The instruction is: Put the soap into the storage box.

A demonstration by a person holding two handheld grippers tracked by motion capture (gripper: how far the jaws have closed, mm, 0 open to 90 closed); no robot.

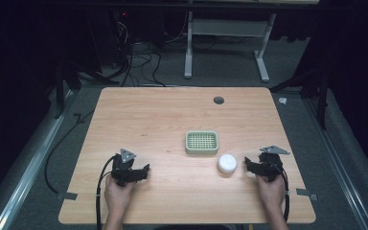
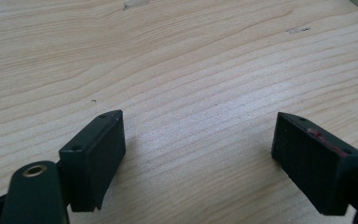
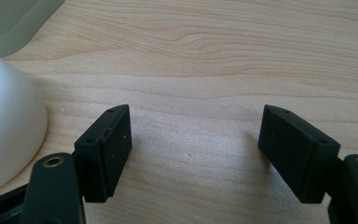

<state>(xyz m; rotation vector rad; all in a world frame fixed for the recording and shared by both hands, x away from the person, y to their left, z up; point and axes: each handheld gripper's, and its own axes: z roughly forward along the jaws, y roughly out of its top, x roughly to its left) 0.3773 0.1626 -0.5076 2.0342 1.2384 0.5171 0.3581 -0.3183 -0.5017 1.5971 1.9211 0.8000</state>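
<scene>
Nothing started yet. Both tongs wide and empty, resting near the desk's front edge: left (image 1: 139,173), right (image 1: 253,166). White soap (image 1: 226,163) sits just beside the right tongs, right of centre; green dish (image 1: 201,142) just behind it, empty. Grasp and placement both remain.

A pale wood-grain table (image 1: 163,120) with a smooth, faintly sheened top carries a glossy white rounded object (image 1: 226,163) that looks like ceramic or plastic, a matt pale-green plastic grid tray (image 1: 201,143), and matt black plastic grippers, left (image 2: 198,154) and right (image 3: 196,149).
</scene>
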